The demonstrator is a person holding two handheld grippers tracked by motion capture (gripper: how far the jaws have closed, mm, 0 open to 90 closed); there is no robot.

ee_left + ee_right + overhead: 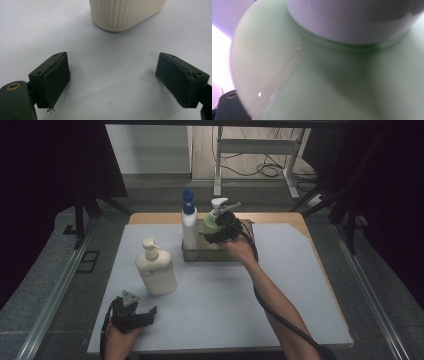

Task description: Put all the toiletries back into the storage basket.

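Right gripper held the green pump bottle in the clear bin; next, release cleanly.

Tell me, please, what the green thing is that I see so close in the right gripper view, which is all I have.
Observer: It is a green pump bottle, in a clear tray at the table's far side.
Operator: Is anything else in that tray?
Observer: Yes, a white bottle with a blue cap stands just left of the green one.
Operator: And where is the other hand-held gripper?
Observer: The left hand-held gripper is low at the table's near edge, jaws open and empty, facing a cream bottle.
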